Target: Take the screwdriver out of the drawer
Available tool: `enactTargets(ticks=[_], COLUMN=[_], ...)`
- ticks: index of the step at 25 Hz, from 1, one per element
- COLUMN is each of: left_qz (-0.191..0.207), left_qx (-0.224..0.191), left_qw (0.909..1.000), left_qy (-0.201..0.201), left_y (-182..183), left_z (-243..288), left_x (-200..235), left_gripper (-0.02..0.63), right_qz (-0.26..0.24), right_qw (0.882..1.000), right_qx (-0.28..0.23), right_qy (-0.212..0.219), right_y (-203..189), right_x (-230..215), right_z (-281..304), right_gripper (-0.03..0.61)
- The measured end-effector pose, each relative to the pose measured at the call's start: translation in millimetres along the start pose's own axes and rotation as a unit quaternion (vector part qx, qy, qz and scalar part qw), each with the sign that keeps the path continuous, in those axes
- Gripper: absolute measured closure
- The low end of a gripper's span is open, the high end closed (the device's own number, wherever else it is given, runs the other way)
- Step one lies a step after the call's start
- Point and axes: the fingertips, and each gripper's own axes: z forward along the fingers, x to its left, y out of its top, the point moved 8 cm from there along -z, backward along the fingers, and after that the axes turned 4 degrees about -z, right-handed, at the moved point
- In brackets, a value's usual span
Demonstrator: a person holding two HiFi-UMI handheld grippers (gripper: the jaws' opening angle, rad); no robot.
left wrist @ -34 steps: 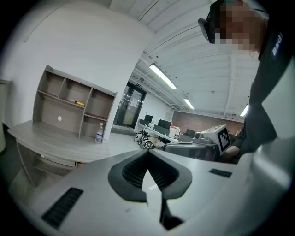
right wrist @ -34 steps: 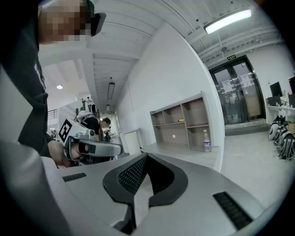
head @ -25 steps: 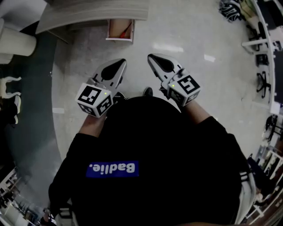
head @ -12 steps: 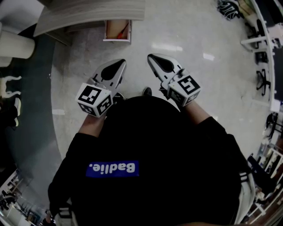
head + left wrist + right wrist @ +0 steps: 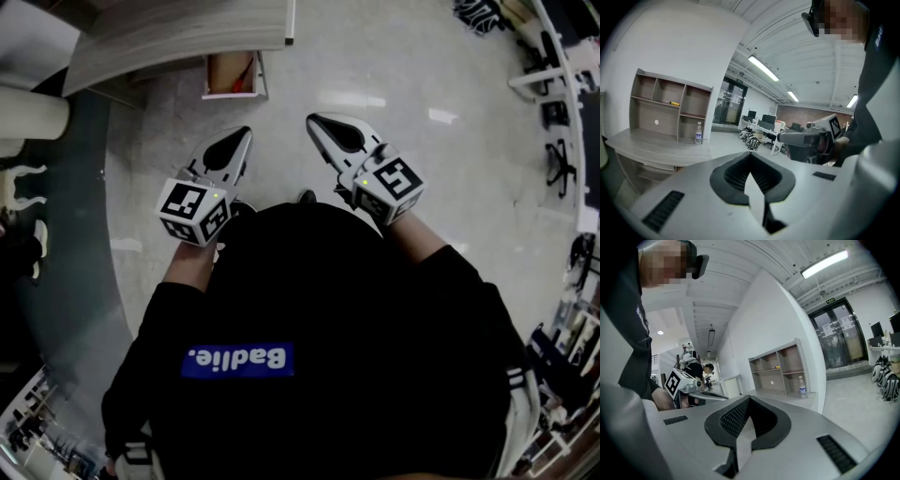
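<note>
The floor [image 5: 394, 66] is smooth and glossy, with bright reflections on it. The desk [image 5: 178, 33] shows matt grey wood grain, and the drawer [image 5: 223, 73] is pale wood inside. The left gripper [image 5: 246, 132] and right gripper [image 5: 313, 120] have matt grey plastic shells with black ribbed pads [image 5: 733, 176]. The sweater [image 5: 328, 309] is black cloth.

1 overhead, 2 level toward shelf [image 5: 670, 112]

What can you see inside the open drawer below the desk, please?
The drawer holds one slim red thing, probably the screwdriver, lying along one side wall. The rest of its visible floor looks bare. Its rear part is covered by the desk top, so anything there is unseen.
</note>
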Motion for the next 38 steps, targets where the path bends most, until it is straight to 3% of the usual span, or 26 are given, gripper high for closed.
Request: enactTargets(ticks=[6, 12, 19, 28, 38], left_qz=[0.004, 0.002, 0.006, 0.018, 0.03], left_qx=[0.012, 0.031, 0.053, 0.099, 0.155], left_qw=[0.9992, 0.9978, 0.9976, 0.9946, 0.9874], left_qy=[0.037, 0.058, 0.045, 0.024, 0.014], left_y=[-3.5, -8.2, -13.0, -16.3, -39.7], left_z=[39.5, 51.8, 75.3, 118.5, 154.5], left_x=[15.2, 34.6, 72.0, 171.4, 237.4], left_gripper=[0.612, 0.612, 0.612, 0.611, 0.591], right_qz=[0.0, 0.004, -0.002, 0.005, 0.036], right_qw=[1.0, 1.0, 1.0, 0.997, 0.992], right_qx=[0.003, 0.009, 0.022, 0.048, 0.055], right_qy=[0.014, 0.006, -0.02, -0.057, -0.109], right_y=[-5.4, -8.9, -7.2, -1.3, 1.3], right_x=[-41.5, -55.0, -65.0, -80.6, -87.3], right_z=[4.3, 10.6, 32.2, 111.5, 154.4], right_gripper=[0.552, 0.552, 0.551, 0.552, 0.551])
